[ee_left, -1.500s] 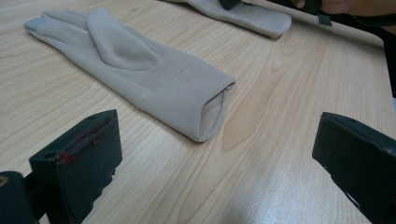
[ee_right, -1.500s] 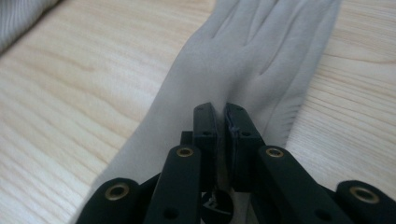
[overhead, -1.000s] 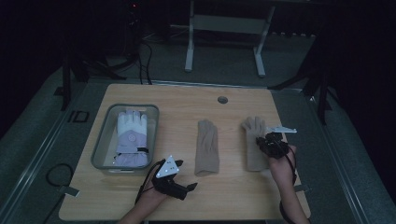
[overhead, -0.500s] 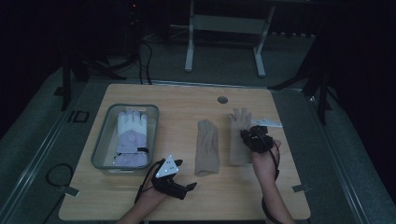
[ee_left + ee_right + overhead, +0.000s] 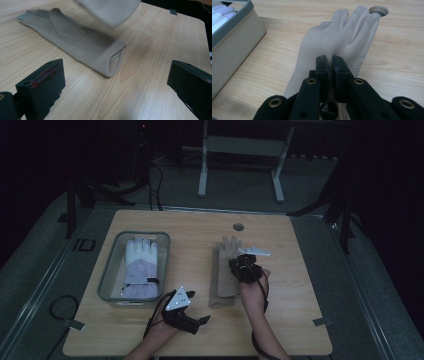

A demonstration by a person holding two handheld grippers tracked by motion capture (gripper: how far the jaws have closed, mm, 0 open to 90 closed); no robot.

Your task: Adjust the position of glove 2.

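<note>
No legible text, label, brand name, number or sign appears on any surface. The white and lilac padded glove (image 5: 140,265) lying in the grey rectangular plastic bin (image 5: 108,272) bears a small round emblem on its back, too small to make out. The red smears on the pad of the left gripper (image 5: 120,87) form no characters.
</note>
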